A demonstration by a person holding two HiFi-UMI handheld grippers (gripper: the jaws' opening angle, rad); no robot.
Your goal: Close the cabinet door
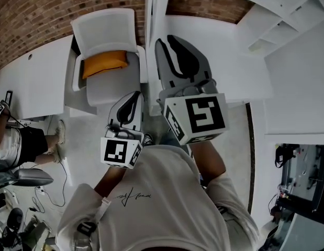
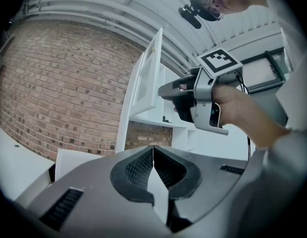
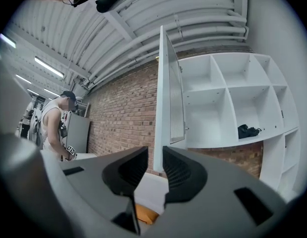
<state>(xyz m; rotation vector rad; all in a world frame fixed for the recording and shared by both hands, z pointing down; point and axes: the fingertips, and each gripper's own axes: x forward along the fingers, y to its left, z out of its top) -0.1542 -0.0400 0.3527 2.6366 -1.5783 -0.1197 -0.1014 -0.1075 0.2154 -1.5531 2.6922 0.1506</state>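
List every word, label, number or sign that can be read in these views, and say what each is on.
T-shirt: a small cursive script line, too small to read.
Marker cubes: black-and-white coded squares, not words.
Nothing else carries legible text; no text can be quoted.

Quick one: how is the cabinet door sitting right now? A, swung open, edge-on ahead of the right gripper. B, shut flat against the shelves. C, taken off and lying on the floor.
A: in the right gripper view the cabinet door stands swung out from the white shelves, its edge turned toward the right gripper, whose fingers stand apart.
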